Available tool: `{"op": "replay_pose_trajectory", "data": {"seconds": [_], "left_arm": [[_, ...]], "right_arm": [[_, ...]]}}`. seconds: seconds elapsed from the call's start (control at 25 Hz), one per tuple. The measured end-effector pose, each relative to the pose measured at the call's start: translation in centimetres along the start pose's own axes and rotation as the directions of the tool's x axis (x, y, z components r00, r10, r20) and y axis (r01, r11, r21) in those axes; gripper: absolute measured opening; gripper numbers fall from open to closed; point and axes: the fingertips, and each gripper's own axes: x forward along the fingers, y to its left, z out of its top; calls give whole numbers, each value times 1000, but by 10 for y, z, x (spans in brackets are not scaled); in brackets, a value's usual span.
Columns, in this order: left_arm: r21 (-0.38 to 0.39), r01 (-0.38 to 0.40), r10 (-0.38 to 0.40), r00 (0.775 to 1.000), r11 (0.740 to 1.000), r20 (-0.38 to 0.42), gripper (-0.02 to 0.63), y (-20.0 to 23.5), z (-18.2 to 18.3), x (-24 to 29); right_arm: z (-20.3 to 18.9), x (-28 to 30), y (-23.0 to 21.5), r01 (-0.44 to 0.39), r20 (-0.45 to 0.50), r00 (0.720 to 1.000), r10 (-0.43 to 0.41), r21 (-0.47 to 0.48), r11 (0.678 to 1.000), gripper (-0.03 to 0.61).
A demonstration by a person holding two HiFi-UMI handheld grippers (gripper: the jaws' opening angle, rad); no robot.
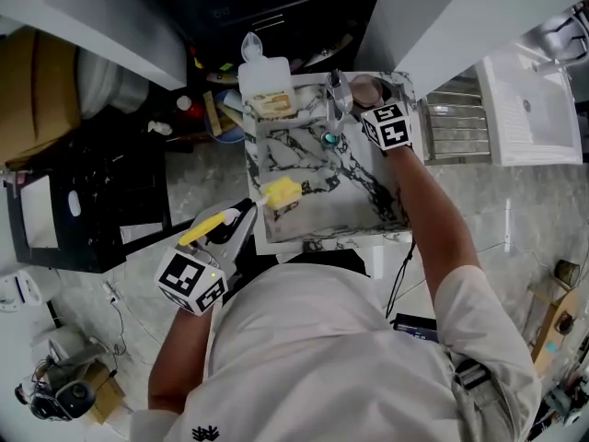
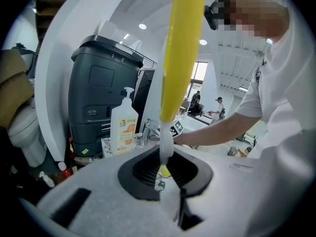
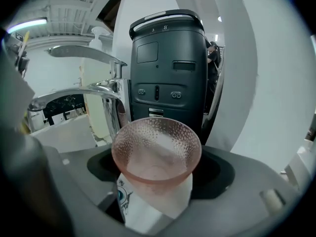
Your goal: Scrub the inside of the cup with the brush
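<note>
The left hand-held gripper (image 2: pixel 165 169) clamps the yellow brush (image 2: pixel 182 58), while the right hand-held gripper (image 3: pixel 155 191) grips a pink dimpled cup (image 3: pixel 157 147) by the faucet (image 3: pixel 106 90).

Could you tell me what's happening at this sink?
A person stands over a marble-patterned sink, a gripper in each hand. The left gripper clamps a yellow-handled brush with a yellow sponge head at the sink's front edge. The right gripper holds a pink dimpled glass cup by the chrome tap. The brush is not in the cup.

Brush handle (image 2: pixel 183 48), upper end off-frame
</note>
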Motion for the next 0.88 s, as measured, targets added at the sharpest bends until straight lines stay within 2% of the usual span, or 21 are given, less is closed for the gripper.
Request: {"op": "replay_pose_trajectory", "data": {"seconds": [0.36, 0.6, 0.88], "left_arm": [[27, 15, -15, 1000, 1000, 16, 35, -17, 7, 9], [48, 33, -35, 999, 998, 39, 34, -38, 12, 13], [59, 54, -57, 996, 997, 63, 34, -63, 15, 18]], "right_arm": [[1, -21, 14, -37, 4, 999, 37, -5, 999, 400], [-6, -60, 28, -57, -17, 998, 56, -57, 997, 400], [-16, -115, 48, -84, -32, 996, 82, -65, 994, 400]]}}
